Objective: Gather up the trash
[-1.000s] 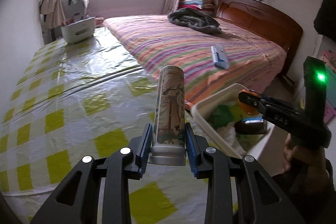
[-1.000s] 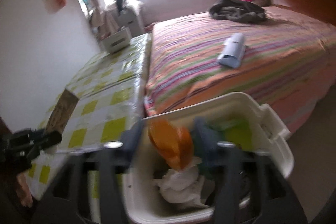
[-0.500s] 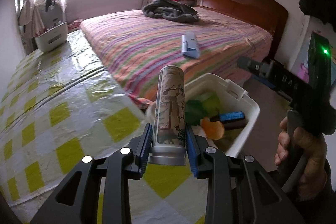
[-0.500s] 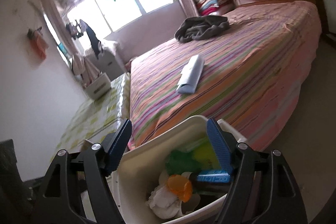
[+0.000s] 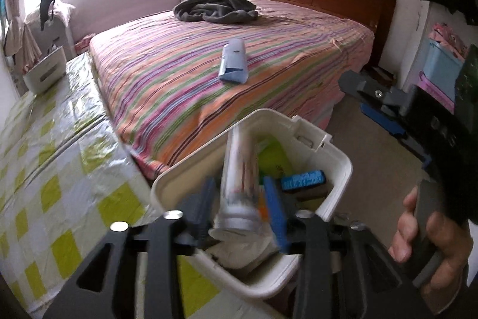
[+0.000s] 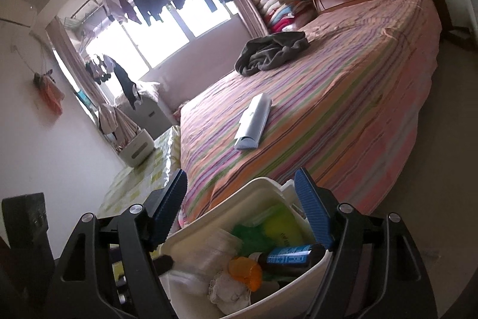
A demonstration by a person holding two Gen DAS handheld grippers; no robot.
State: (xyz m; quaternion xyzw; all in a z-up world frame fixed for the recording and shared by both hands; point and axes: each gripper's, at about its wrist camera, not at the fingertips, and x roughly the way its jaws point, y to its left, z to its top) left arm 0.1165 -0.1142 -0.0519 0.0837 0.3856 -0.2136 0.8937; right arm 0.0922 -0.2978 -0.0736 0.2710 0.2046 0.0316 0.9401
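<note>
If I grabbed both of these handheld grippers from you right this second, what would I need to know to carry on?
Left gripper: open or opening around the printed tube, which is blurred above the white bin; whether the pads touch it is unclear.
Right gripper: open, empty, above the bin's far rim.
In the bin: orange cap, dark bottle with blue label, green wrappers, white tissue.
Done: those items binned.
Left: confirm the tube lands inside. A light-blue folded packet lies on the striped bed; possibly trash, your call.
</note>
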